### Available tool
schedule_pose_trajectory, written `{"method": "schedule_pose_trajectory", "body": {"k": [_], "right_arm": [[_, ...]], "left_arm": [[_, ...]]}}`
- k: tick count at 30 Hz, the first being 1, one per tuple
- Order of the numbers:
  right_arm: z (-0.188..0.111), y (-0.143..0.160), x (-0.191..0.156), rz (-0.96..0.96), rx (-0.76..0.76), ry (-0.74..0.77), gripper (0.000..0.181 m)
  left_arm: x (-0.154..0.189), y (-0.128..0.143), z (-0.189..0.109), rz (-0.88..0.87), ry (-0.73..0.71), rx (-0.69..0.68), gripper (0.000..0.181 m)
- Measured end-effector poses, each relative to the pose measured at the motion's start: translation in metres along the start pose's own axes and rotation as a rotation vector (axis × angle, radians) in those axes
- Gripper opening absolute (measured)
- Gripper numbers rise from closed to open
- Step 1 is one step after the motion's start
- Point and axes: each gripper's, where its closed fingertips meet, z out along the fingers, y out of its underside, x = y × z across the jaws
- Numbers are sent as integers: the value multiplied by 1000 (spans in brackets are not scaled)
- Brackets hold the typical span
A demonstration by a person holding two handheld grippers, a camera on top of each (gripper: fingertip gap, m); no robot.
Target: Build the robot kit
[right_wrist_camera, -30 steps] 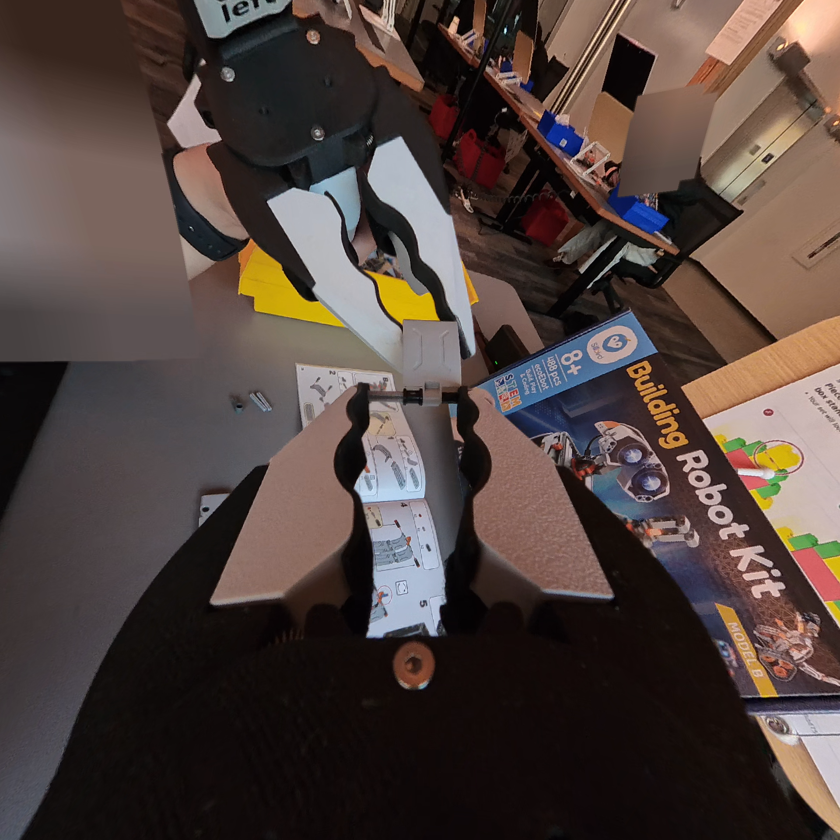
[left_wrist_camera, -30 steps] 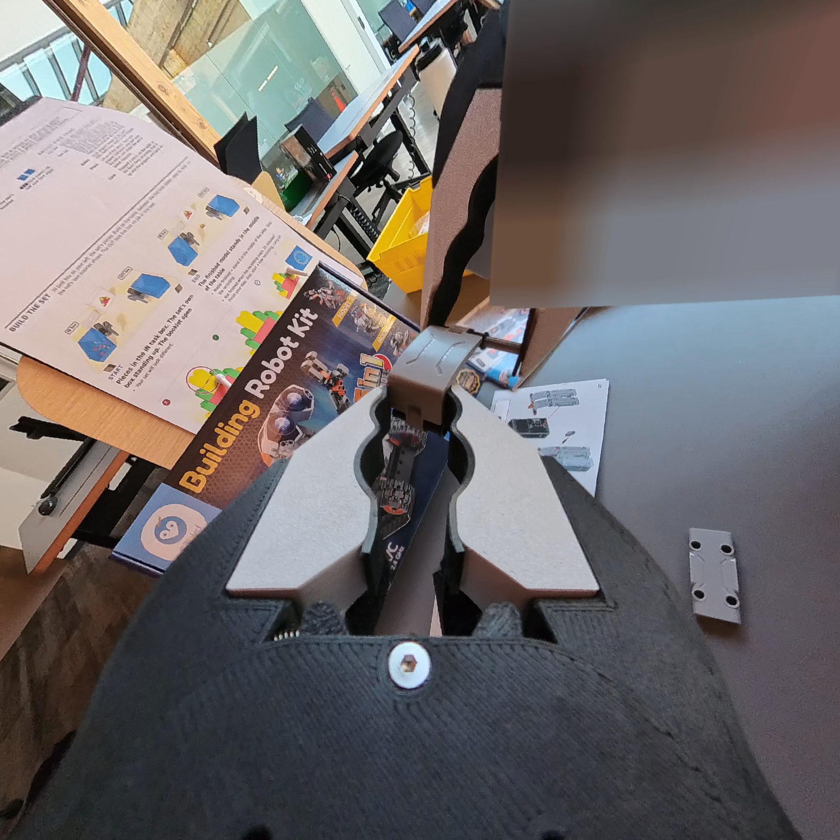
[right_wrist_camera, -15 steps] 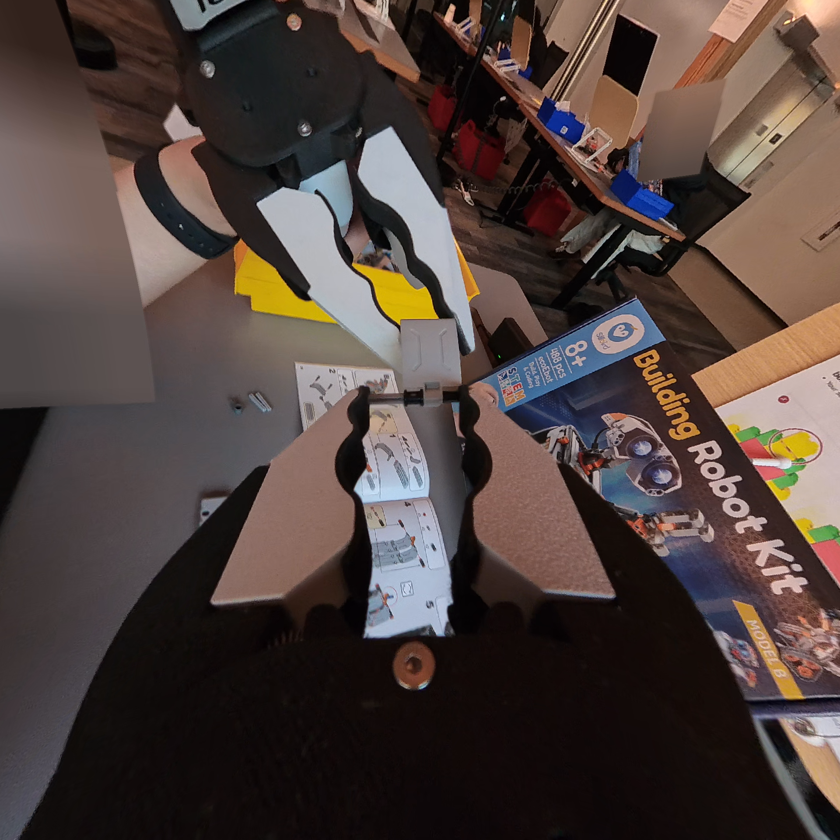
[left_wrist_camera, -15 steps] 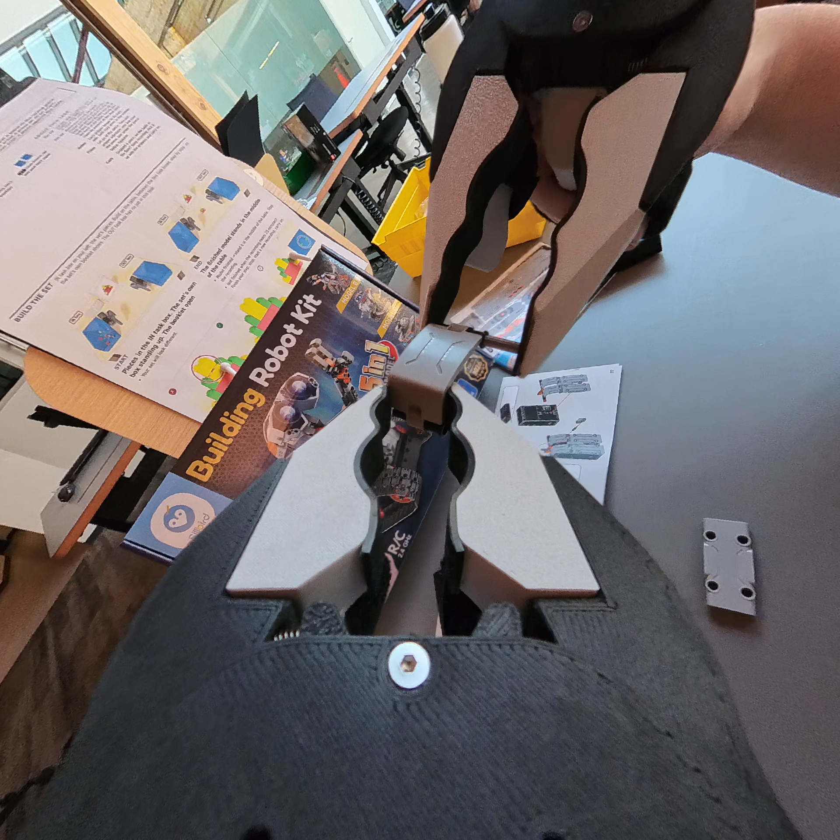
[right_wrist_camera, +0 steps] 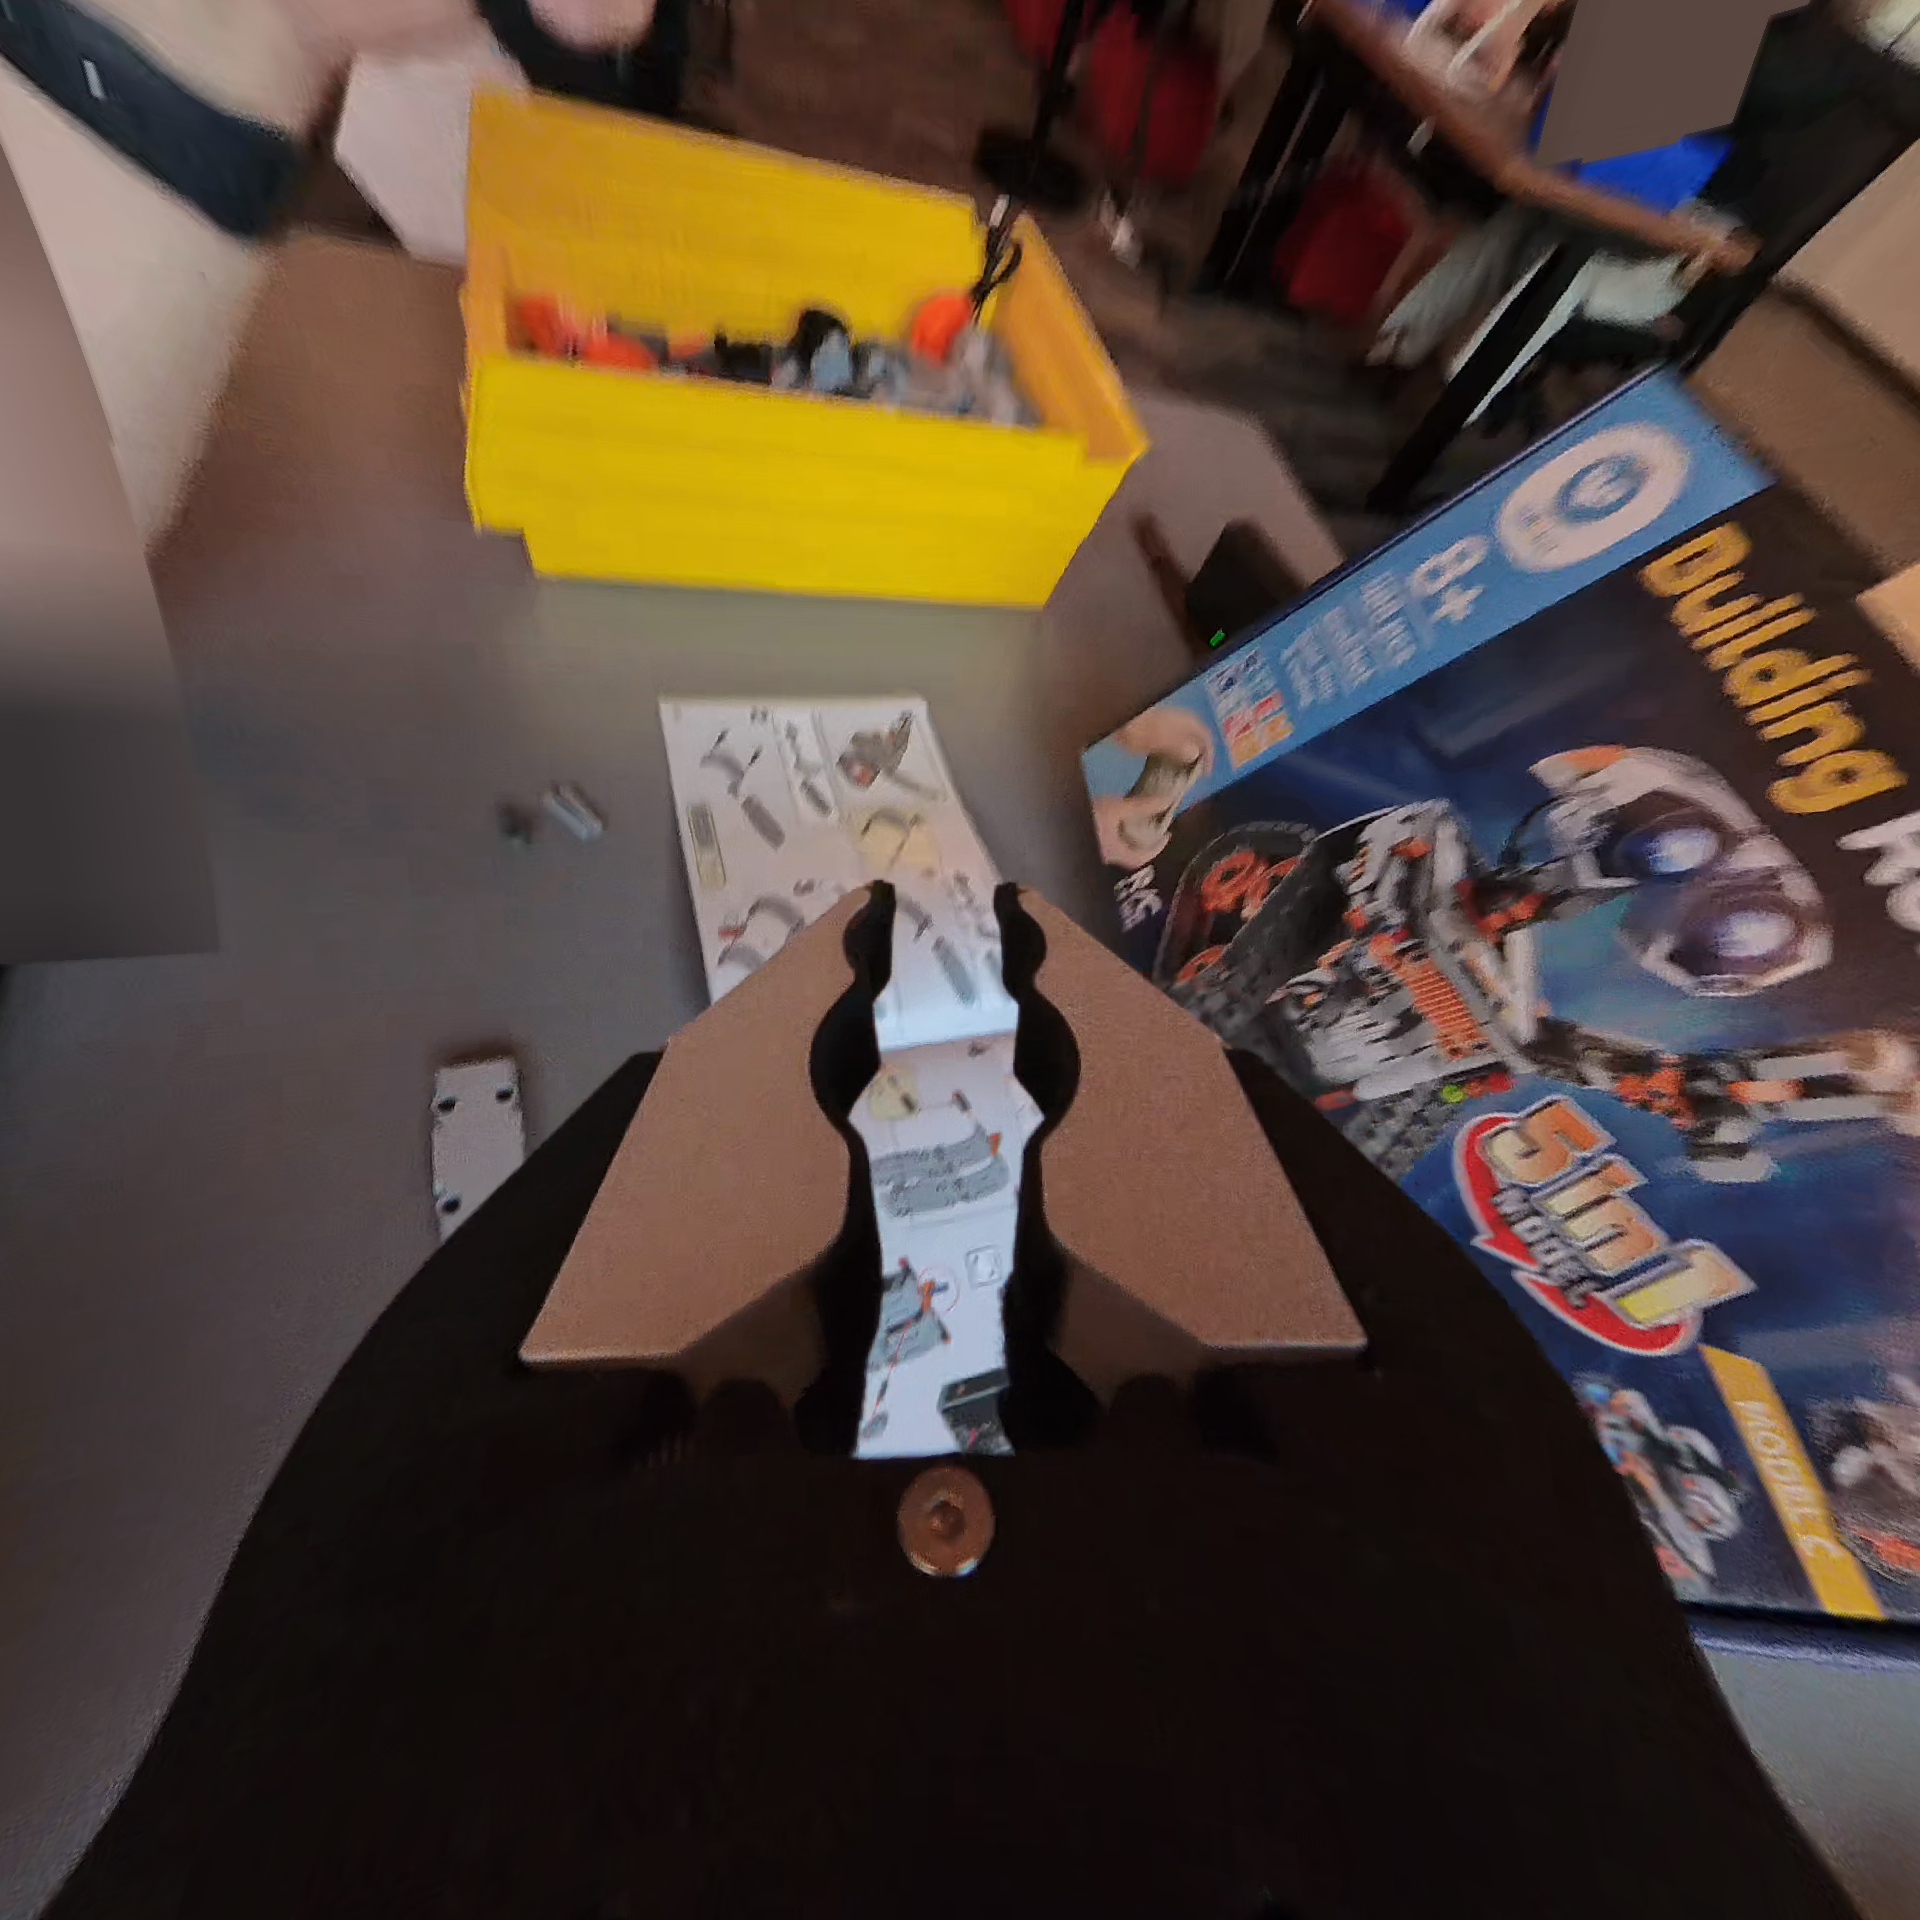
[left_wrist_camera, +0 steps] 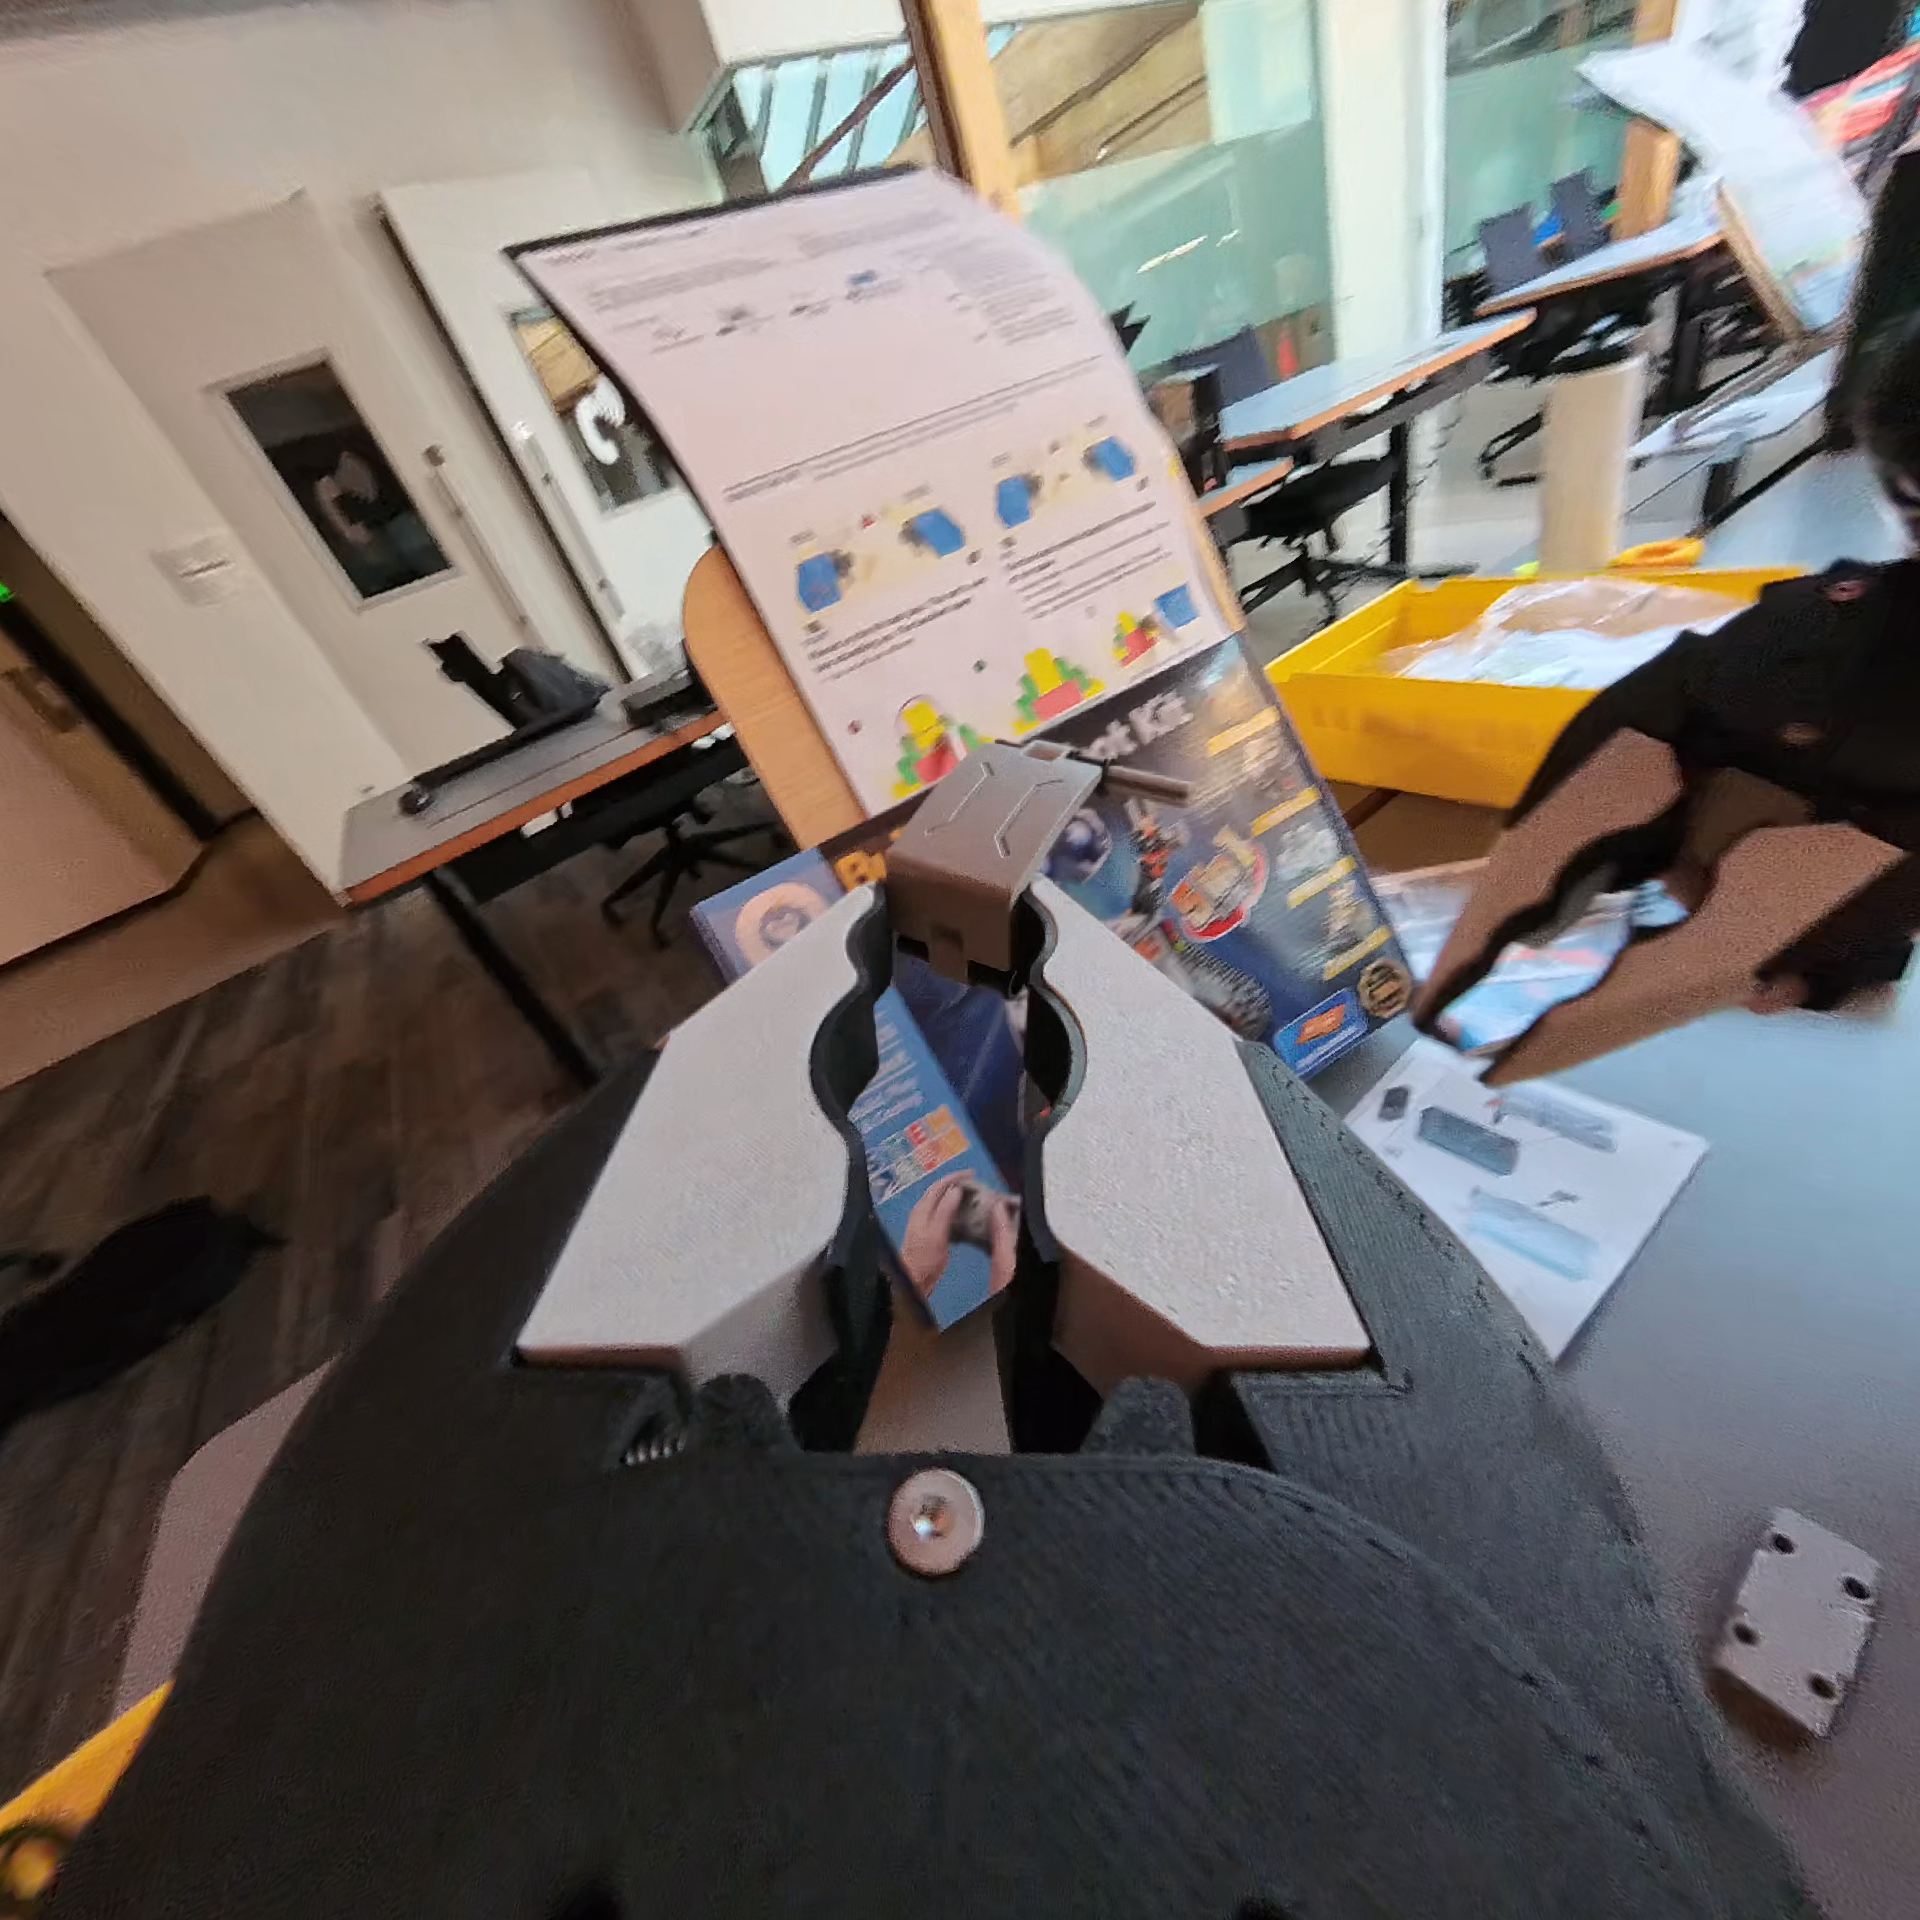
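My left gripper is shut on a grey plastic part and holds it up off the table. A short black axle sticks out of the part's right side. My right gripper is empty, its jaws a narrow gap apart, and hovers over an open instruction booklet on the grey table. It also shows in the left wrist view, to the right of the held part and apart from it. Both views are motion-blurred.
A yellow bin of loose parts stands at the table's far side. A blue robot-kit box lies to the right. A flat grey plate and two small grey pieces lie left of the booklet. A printed sheet leans on a wooden stand. My right tips are roughly 20 centimeters from the flat grey plate. My left wrist view looks at it from another angle.
My right gripper has let go of the axle and drawn back from the grey part, its jaws now closer together. My left gripper has swung left and tilted up, still holding the part.
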Motion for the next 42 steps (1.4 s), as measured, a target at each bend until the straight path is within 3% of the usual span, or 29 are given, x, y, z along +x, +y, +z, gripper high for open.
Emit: {"method": "schedule_pose_trajectory", "body": {"k": [6, 9, 12, 14, 18, 21, 26, 31, 33, 38, 42], "right_arm": [[39, 44, -59, -70, -250, -266, 15], [55, 50, -58, -124, -290, -215, 13], [54, 21, -40, -82, -146, -112, 15], [39, -5, -12, -76, -38, 60, 24], [8, -43, 18, -111, 52, 328, 26], [7, -59, 21, -73, 104, 429, 19], [19, -58, 23, 286, 226, 359, 18], [10, -63, 33, 608, 509, 270, 10], [8, -60, 37, 661, 581, 278, 9], [17, -51, 39, 707, 548, 291, 21], [17, -42, 45, 717, 542, 319, 17]], "left_arm": [[-16, 21, 3, -6, -81, -111, 21], [-12, 29, 5, -48, -36, -148, 21], [6, 44, 11, -111, 89, -219, 21], [15, 55, 16, -113, 126, -278, 21], [24, 69, 30, -25, 89, -365, 21], [37, 77, 41, 15, 92, -419, 22], [37, 85, 51, 66, 35, -449, 21], [32, 80, 54, 86, -4, -408, 21], [33, 79, 56, 87, -3, -401, 21], [40, 78, 58, 111, 11, -398, 21], [48, 79, 61, 165, 5, -416, 21]]}}
